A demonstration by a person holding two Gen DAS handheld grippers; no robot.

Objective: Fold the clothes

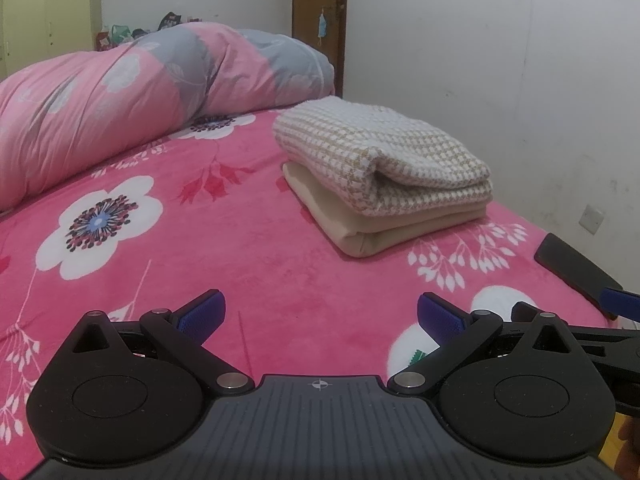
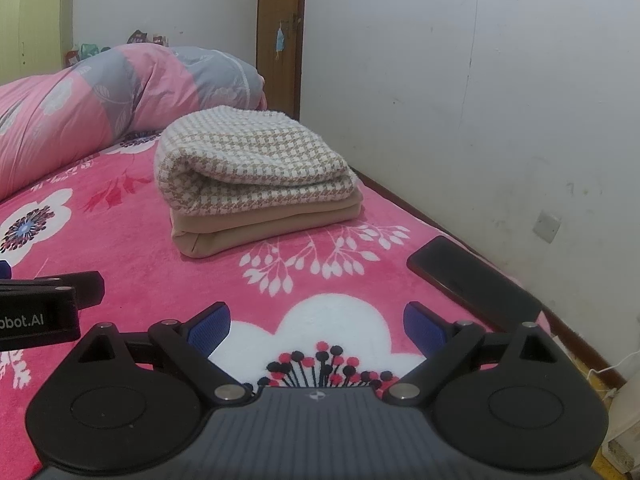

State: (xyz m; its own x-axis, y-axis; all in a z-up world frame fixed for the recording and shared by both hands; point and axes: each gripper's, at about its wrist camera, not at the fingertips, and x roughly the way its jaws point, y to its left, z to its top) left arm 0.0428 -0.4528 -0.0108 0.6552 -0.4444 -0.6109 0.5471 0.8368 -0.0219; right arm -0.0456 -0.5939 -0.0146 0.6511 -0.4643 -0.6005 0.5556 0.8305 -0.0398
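A folded white-and-tan houndstooth garment (image 1: 380,152) (image 2: 252,160) lies on top of a folded beige garment (image 1: 384,224) (image 2: 264,226), stacked on the pink flowered bed cover (image 1: 240,216) (image 2: 120,240) near the wall. My left gripper (image 1: 320,318) is open over the bare cover, well short of the stack, with nothing between its blue pads. My right gripper (image 2: 316,328) is open too, low over a white flower print, also short of the stack. The left gripper's body (image 2: 44,304) shows at the left edge of the right wrist view.
A black phone (image 2: 472,280) (image 1: 576,268) lies on the bed's right edge by the wall. A rolled pink-and-grey duvet (image 1: 120,96) (image 2: 100,100) fills the far left. A white wall (image 2: 480,100) runs along the right, with a brown door (image 2: 280,36) behind.
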